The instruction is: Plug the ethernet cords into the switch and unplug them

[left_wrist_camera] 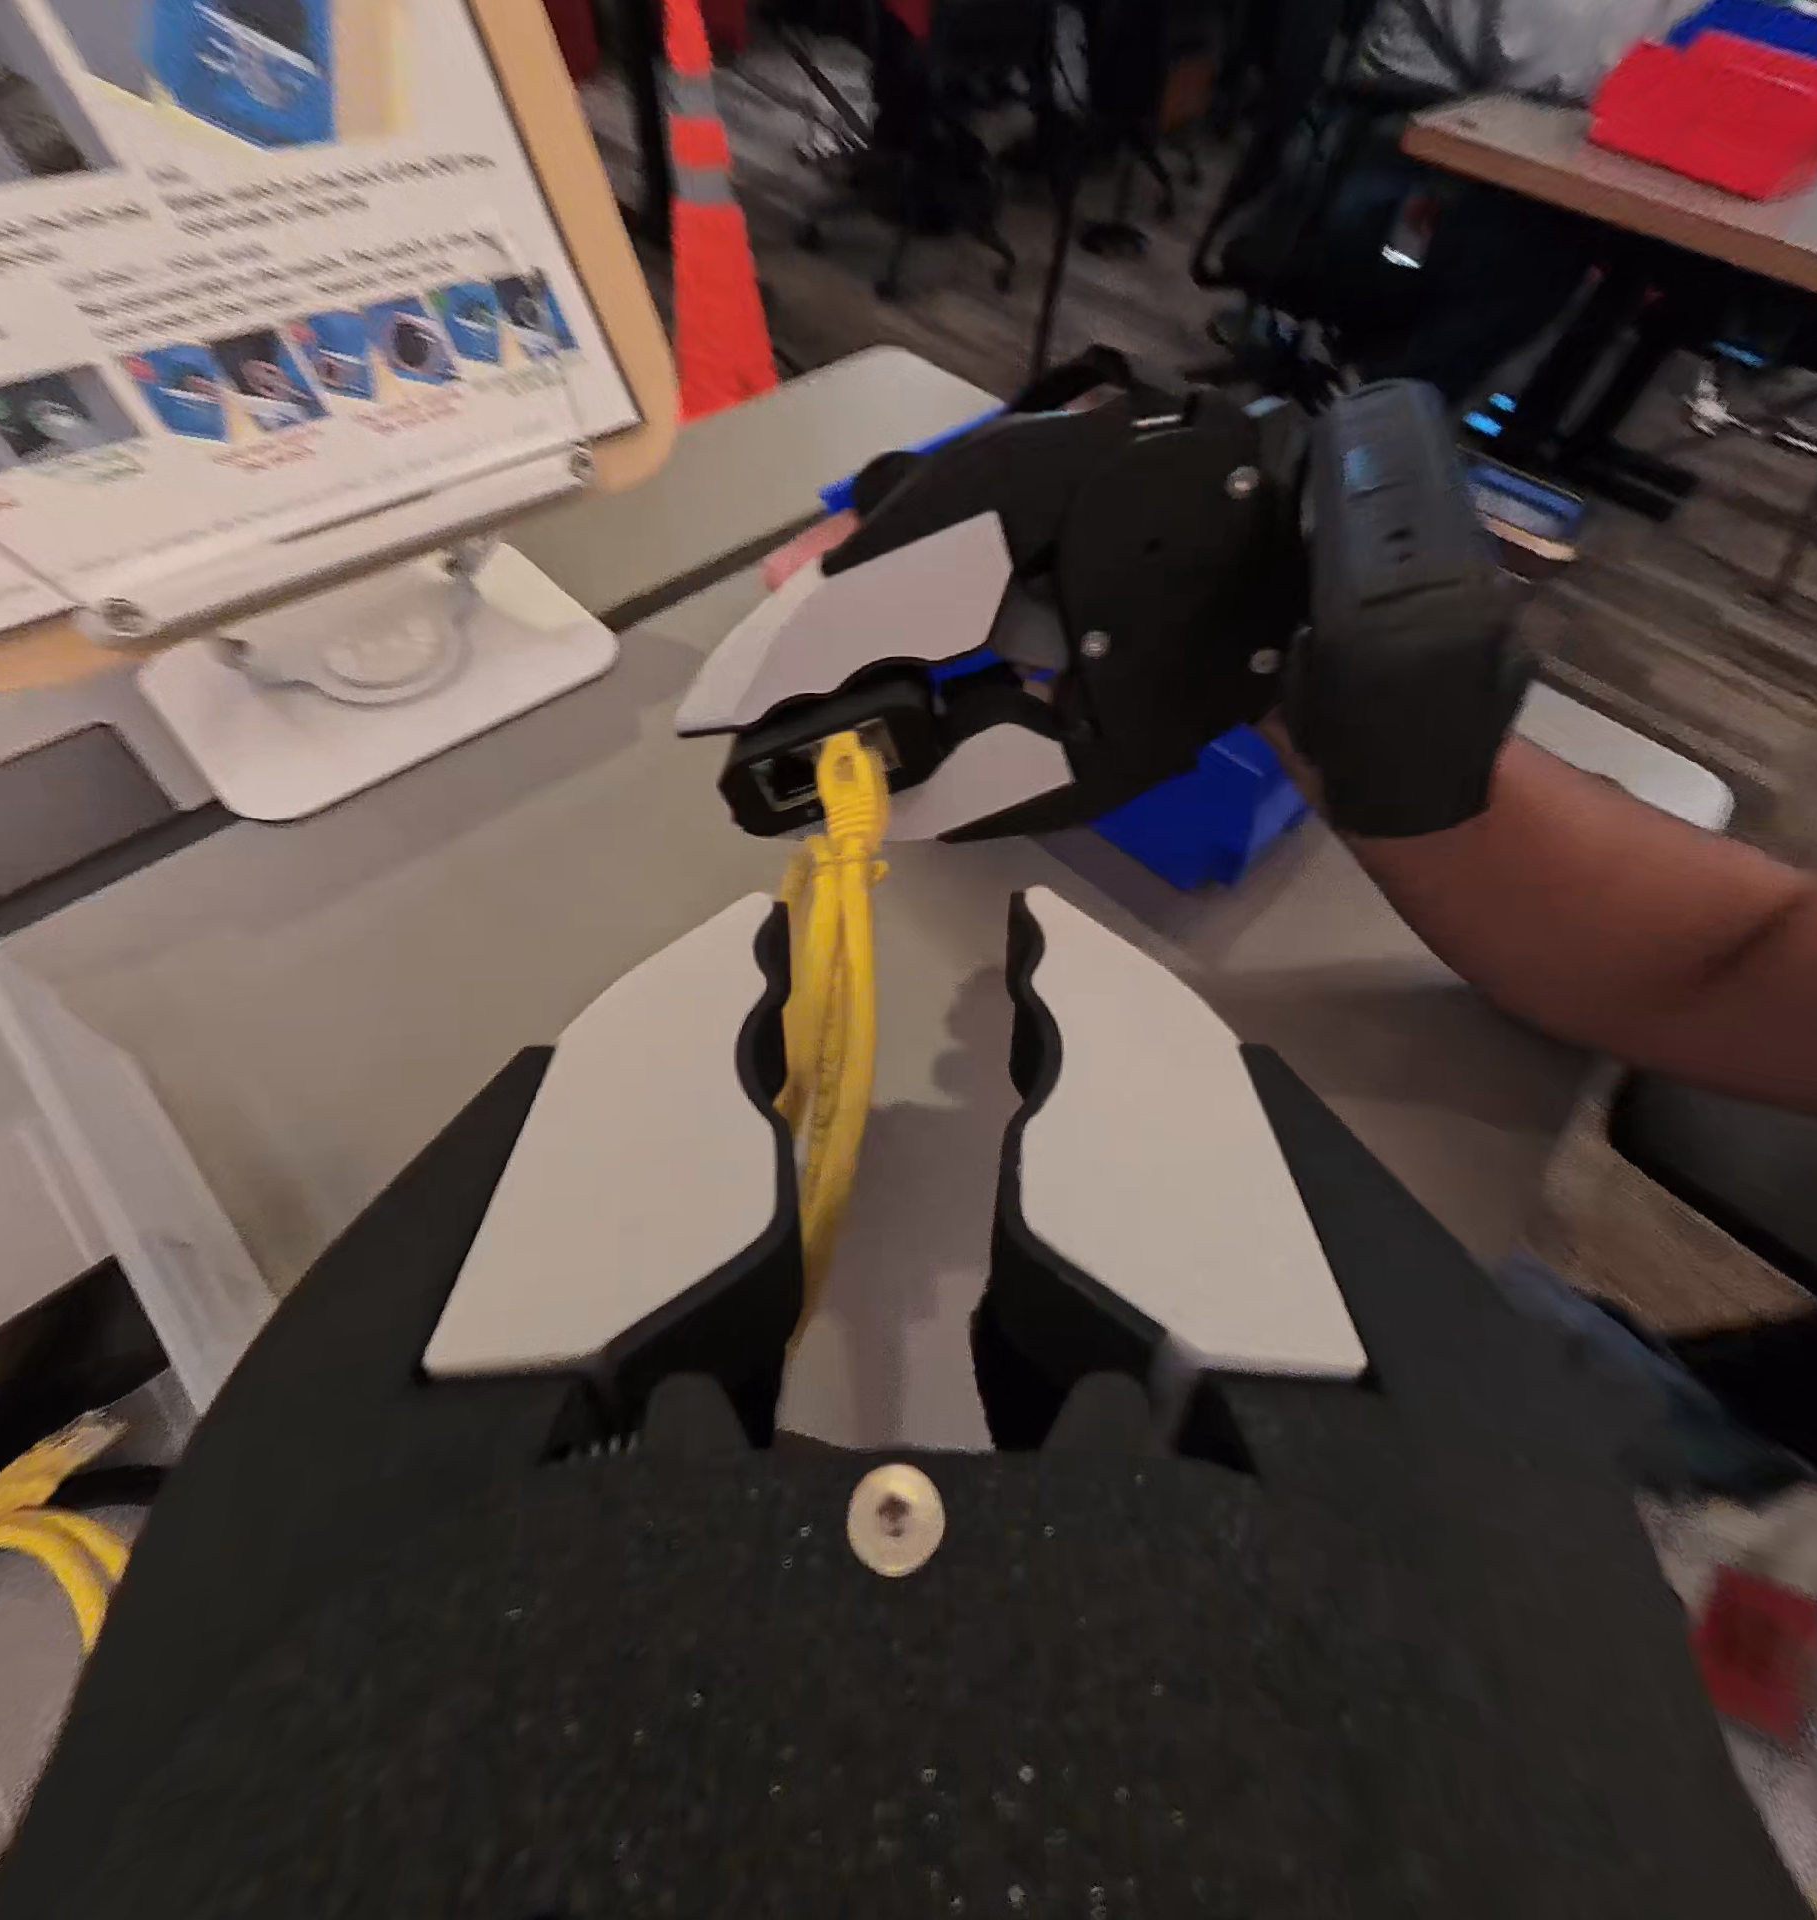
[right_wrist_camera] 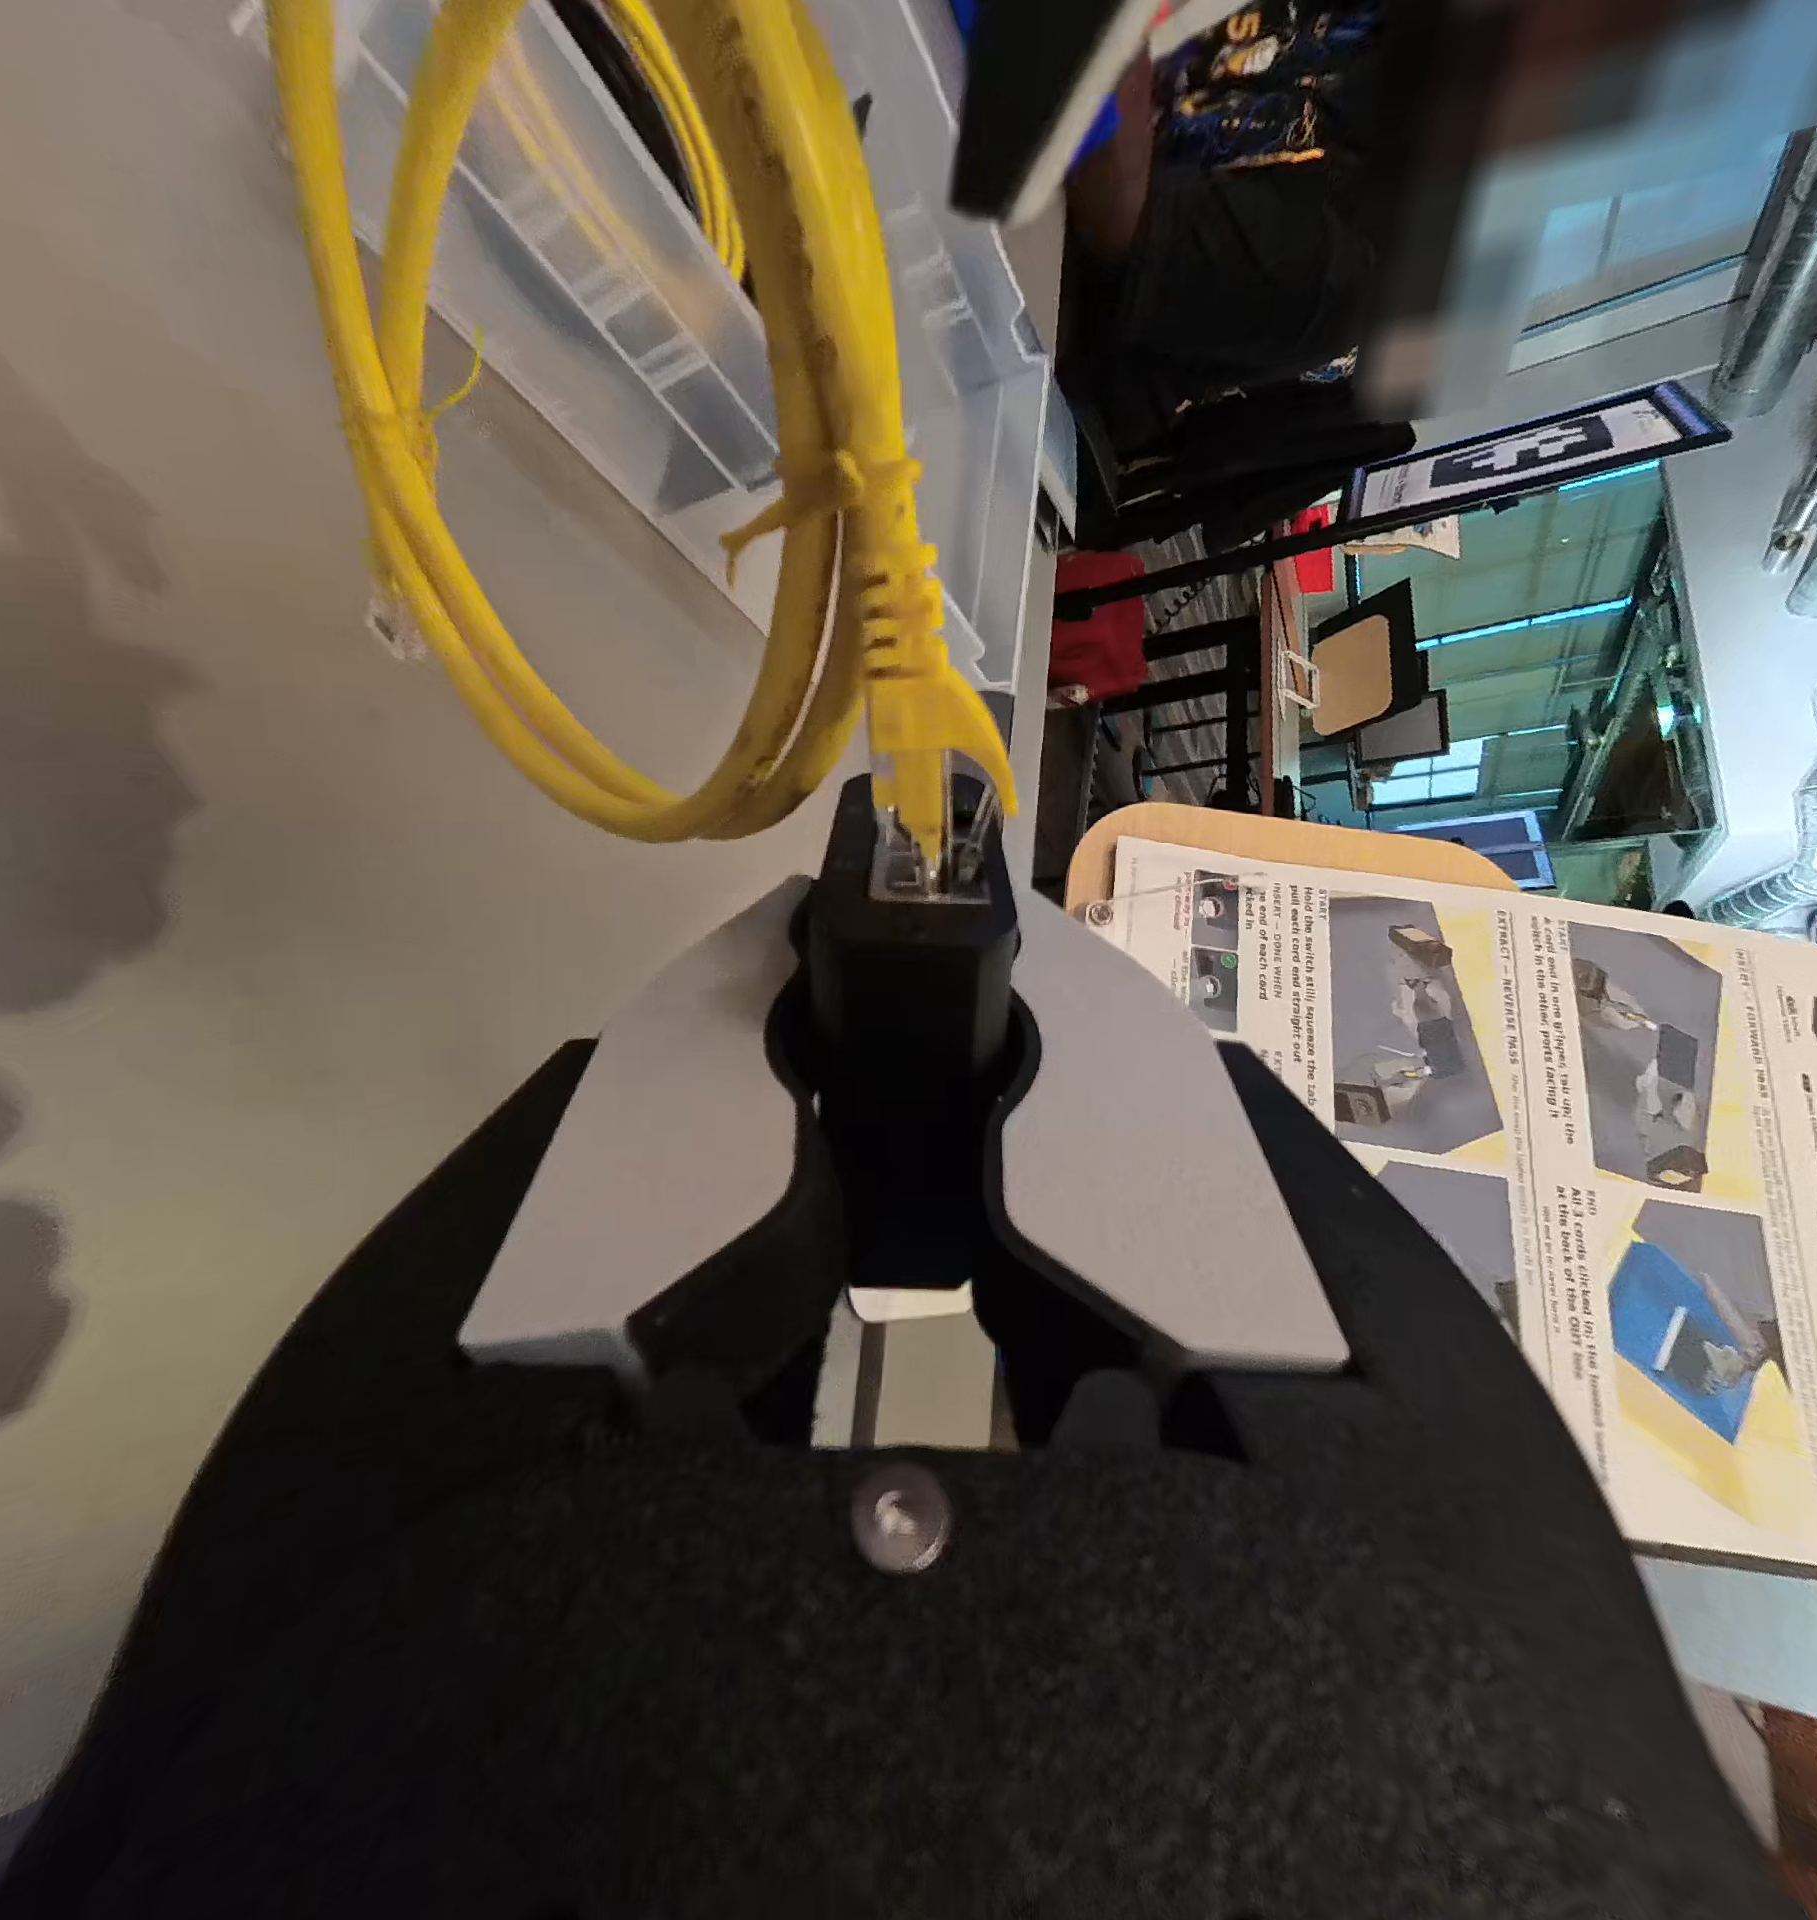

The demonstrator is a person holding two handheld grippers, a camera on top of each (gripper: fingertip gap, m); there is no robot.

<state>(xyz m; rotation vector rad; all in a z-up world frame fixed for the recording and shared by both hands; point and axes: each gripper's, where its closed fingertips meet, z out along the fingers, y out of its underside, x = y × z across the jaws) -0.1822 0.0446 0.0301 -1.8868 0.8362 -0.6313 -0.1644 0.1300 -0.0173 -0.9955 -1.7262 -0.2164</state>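
My right gripper [right_wrist_camera: 912, 904] is shut on a small black switch [right_wrist_camera: 909, 1039], ports facing away from it. A yellow ethernet cord's plug [right_wrist_camera: 909, 717] sits in one port, and its bundled, tied loops [right_wrist_camera: 613, 790] hang beside the switch. In the left wrist view, the switch [left_wrist_camera: 831, 758] is held in the right gripper [left_wrist_camera: 800, 779] above the grey table [left_wrist_camera: 364, 987]. The yellow cord [left_wrist_camera: 831, 1018] runs from it down between my left gripper's fingers. My left gripper [left_wrist_camera: 896, 904] is open; the cord lies against the left pad [left_wrist_camera: 769, 997], with a clear gap to the right pad.
An instruction sheet on a stand [left_wrist_camera: 260, 312] is at the back left of the table; it also shows in the right wrist view [right_wrist_camera: 1506, 1143]. A blue bin [left_wrist_camera: 1216, 810] lies behind the right gripper. A clear plastic bin [right_wrist_camera: 675, 312] and another yellow cord [left_wrist_camera: 42, 1538] are nearby. An orange cone [left_wrist_camera: 712, 260] stands beyond the table. The gap from one gripper's tips to the other's is roughly 10 cm.
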